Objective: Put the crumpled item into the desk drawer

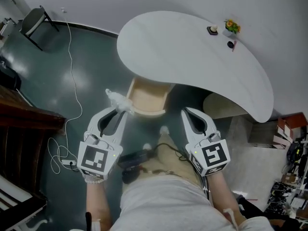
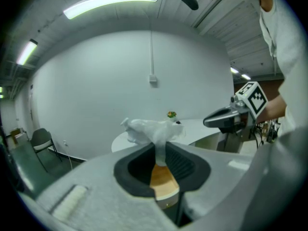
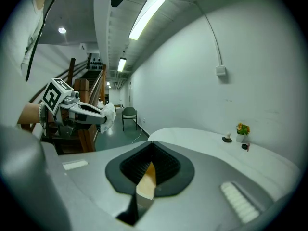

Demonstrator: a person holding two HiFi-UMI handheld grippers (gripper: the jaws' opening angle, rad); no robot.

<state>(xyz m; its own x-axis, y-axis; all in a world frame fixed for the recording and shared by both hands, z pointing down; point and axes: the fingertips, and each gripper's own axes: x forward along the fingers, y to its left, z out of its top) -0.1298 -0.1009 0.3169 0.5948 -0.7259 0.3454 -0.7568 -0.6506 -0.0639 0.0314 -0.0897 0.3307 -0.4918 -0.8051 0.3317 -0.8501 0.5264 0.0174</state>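
The crumpled item (image 1: 117, 100) is a wad of thin white plastic, and my left gripper (image 1: 123, 111) is shut on it. It hangs just left of the open wooden drawer (image 1: 146, 98) under the white curved desk (image 1: 192, 57). In the left gripper view the wad (image 2: 151, 130) bulges above the closed left gripper (image 2: 160, 150). My right gripper (image 1: 185, 111) sits right of the drawer, shut with nothing in it. The right gripper view shows the right gripper (image 3: 150, 150) with its jaws pressed together, and the left gripper (image 3: 84, 112) with the wad (image 3: 109, 115) off to the left.
A flower pot (image 1: 232, 26) and small dark objects (image 1: 212, 30) stand on the desk's far edge. A chair (image 1: 36, 19) is at the far left, and a white cable (image 1: 72, 81) trails over the floor. Dark wooden stairs (image 1: 24, 124) rise at left; clutter (image 1: 288, 177) lies at right.
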